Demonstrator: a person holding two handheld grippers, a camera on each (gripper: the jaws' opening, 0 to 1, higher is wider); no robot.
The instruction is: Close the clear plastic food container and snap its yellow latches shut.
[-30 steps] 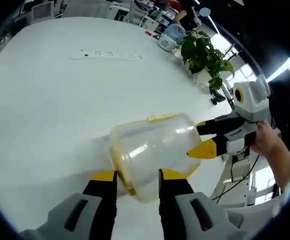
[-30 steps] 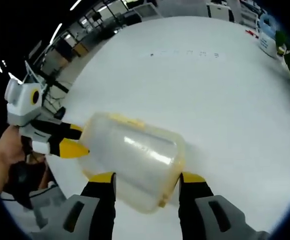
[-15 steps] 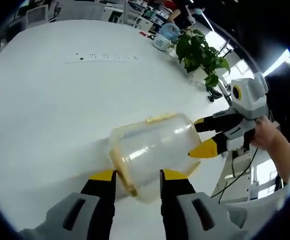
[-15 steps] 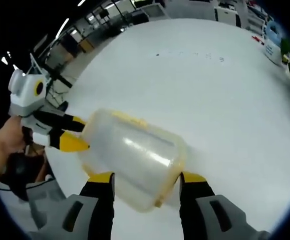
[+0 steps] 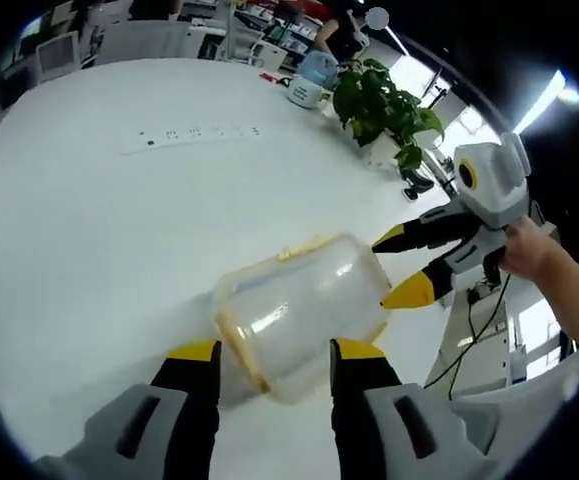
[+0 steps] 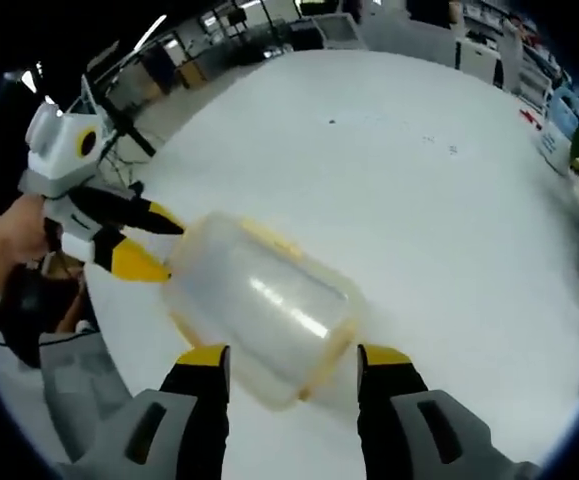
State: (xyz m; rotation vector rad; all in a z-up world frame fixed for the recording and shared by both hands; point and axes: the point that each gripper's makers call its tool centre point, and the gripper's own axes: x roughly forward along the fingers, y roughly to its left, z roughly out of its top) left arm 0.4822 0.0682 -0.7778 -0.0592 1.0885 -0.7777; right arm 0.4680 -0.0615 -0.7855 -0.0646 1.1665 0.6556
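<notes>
I hold a gripper in each hand, low over the white tabletop, the two aimed at each other from opposite ends of the clear container. My left gripper has its jaws spread wide around the rim end, where the yellow-edged lid sits; whether they touch the plastic I cannot tell. My right gripper also has its jaws wide, bracketing the other end of the container. In the left gripper view the right gripper comes in with my hand behind it. The container lies on its side between both pairs of jaws and looks empty. A potted plant and a power strip sit farther back
</notes>
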